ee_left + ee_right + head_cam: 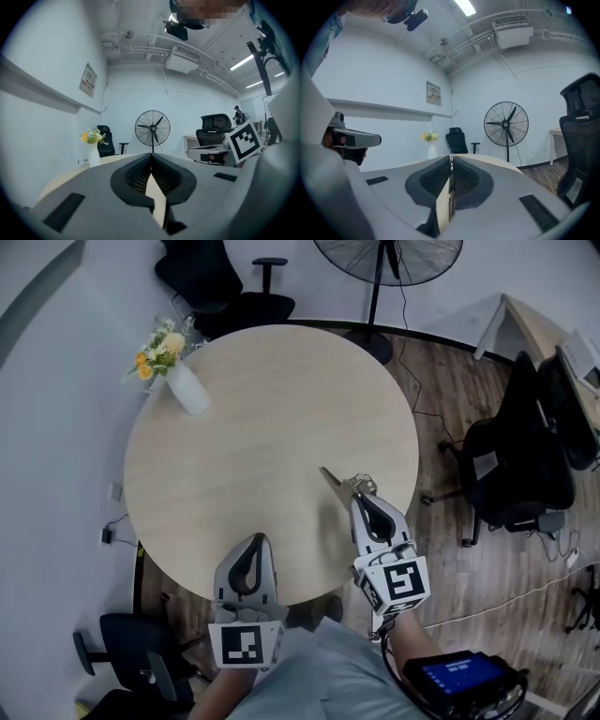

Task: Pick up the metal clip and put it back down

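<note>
The metal clip (335,479) is a thin silvery piece sticking out to the upper left from the tips of my right gripper (357,491), just above the round wooden table (262,409) near its right front edge. The right gripper is shut on it; in the right gripper view a metal sliver of the clip (451,194) shows pinched between the closed jaws of the right gripper (451,159). My left gripper (255,542) hovers over the table's front edge, shut and holding nothing; in the left gripper view, the left gripper (151,157) has its jaws pressed together.
A white vase with yellow flowers (186,385) stands at the table's far left edge. A standing fan (389,259) is behind the table. Black office chairs stand at the right (525,456), the back (216,287) and the lower left (131,652).
</note>
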A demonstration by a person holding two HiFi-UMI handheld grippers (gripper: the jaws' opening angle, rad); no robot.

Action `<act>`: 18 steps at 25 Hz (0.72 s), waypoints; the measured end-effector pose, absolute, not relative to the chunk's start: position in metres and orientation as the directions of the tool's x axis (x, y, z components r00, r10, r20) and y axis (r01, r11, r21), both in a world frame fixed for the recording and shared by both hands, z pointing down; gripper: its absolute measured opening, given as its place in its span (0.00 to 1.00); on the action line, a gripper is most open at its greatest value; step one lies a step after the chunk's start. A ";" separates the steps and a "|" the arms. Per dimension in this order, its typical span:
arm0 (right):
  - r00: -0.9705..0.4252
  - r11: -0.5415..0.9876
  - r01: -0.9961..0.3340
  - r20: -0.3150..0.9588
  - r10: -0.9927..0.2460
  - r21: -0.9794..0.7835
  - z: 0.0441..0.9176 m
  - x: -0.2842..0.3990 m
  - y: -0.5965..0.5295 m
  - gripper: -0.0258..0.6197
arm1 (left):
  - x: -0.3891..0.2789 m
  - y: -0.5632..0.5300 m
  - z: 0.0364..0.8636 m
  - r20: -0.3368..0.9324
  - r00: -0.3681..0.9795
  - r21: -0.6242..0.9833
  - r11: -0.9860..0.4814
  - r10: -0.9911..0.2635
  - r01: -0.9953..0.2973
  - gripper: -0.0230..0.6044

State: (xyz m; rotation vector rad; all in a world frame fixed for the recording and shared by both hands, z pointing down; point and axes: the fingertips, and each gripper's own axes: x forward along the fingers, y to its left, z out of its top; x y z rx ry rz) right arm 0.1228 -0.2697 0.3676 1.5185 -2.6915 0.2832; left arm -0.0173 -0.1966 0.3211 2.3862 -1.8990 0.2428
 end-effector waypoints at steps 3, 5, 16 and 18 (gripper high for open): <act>-0.543 0.533 -0.838 0.080 -0.836 -0.118 0.348 0.131 -0.248 0.12 | -0.004 -0.169 0.306 0.153 0.209 -0.028 -0.216 -0.966 -0.976 0.07; -0.564 0.556 -0.825 0.087 -0.821 -0.105 0.342 0.131 -0.234 0.12 | -0.002 -0.151 0.302 0.150 0.195 -0.024 -0.201 -0.969 -0.979 0.07; -0.680 0.675 -0.733 0.086 -0.728 -0.079 0.332 0.047 -0.186 0.12 | -0.087 -0.078 0.295 0.138 0.008 -0.031 -0.013 -0.990 -0.999 0.07; -0.708 0.705 -0.706 0.094 -0.700 -0.069 0.333 0.016 -0.185 0.12 | -0.114 -0.074 0.297 0.140 -0.026 -0.021 0.023 -0.990 -1.000 0.07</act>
